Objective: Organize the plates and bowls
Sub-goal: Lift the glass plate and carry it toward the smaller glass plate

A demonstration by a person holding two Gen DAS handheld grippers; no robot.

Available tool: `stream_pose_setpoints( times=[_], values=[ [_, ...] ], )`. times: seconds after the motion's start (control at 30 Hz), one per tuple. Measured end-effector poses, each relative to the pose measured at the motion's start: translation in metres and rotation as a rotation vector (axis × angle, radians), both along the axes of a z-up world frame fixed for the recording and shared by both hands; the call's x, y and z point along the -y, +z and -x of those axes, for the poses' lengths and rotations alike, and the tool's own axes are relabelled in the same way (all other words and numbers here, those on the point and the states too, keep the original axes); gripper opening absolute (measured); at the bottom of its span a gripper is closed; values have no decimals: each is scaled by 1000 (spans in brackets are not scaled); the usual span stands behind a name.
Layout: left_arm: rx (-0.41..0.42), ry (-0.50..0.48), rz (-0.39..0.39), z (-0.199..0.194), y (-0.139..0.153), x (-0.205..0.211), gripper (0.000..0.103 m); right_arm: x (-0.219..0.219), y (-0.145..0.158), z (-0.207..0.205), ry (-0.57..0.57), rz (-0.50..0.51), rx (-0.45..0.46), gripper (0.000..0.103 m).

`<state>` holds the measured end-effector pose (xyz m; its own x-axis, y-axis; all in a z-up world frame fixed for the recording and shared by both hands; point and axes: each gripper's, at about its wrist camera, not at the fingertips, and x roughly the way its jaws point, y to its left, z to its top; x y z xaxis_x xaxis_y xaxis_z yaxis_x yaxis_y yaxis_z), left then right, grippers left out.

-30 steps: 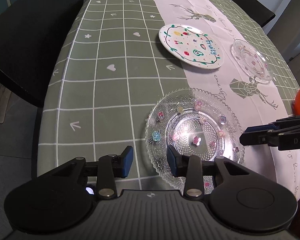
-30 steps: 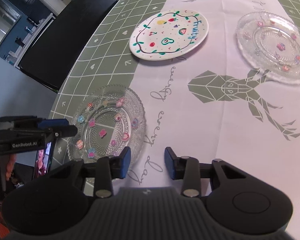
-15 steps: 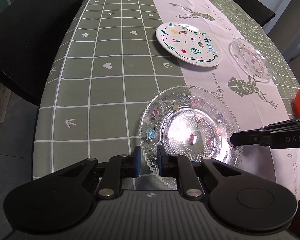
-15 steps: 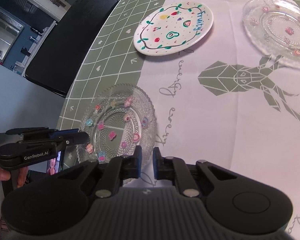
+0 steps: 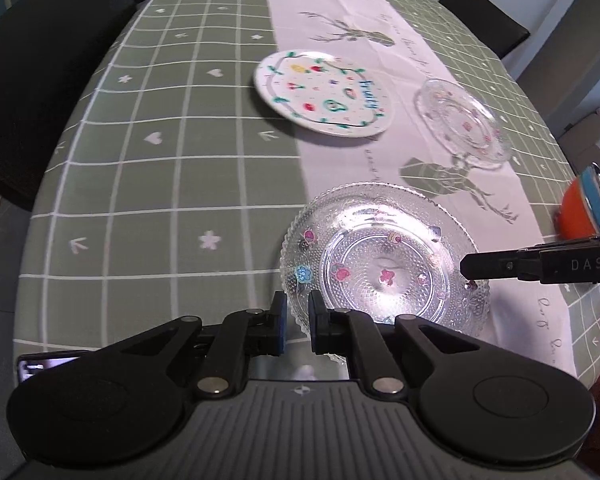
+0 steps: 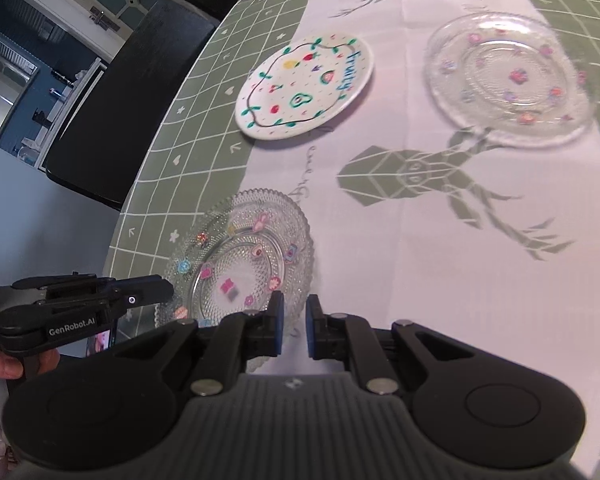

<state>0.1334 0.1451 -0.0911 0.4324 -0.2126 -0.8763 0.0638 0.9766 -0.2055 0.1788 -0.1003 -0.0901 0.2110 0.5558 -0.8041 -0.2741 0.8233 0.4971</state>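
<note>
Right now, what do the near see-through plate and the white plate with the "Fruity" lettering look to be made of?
The near plate looks like clear pressed glass: the cloth shows through, with beaded texture, a scalloped rim, bright glints and small coloured flower decorations. The Fruity plate looks like glazed white ceramic, though melamine is possible: opaque, smooth, with painted fruit and a vine border.

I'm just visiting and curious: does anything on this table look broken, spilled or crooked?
Nothing looks broken or spilled. The near glass plate sits tilted, one edge raised, because both grippers pinch its rim: the left gripper at the near edge, the right gripper at the opposite side. The white fruit plate and far glass plate lie flat.
</note>
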Motion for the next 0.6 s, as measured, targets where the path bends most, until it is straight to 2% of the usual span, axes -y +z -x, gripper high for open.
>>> stream_pose_setpoints(
  times=[0.17,0.2,0.23,0.27,0.33,0.4,0.47,0.53,0.6],
  values=[
    [-2,-22,37,3,1,37,11,42,4,11,-36,7,13,9],
    [5,-47,87,3,2,44,0,50,5,14,-41,3,19,8],
    [1,-68,150,4,3,52,0,58,5,16,-42,-19,15,4],
    [3,-82,165,6,7,64,0,66,5,19,-48,-46,4,2],
    [31,-117,121,9,14,89,0,73,5,26,-56,-53,11,1],
    [34,-129,121,8,20,103,0,75,3,33,-68,4,40,3],
    [70,-134,66,8,26,109,0,82,-6,34,-89,-11,26,3],
    [81,-109,28,6,27,105,8,91,-15,32,-121,-54,0,3],
    [90,-88,-5,4,27,97,20,96,-20,32,-130,-74,8,3]
  ],
)
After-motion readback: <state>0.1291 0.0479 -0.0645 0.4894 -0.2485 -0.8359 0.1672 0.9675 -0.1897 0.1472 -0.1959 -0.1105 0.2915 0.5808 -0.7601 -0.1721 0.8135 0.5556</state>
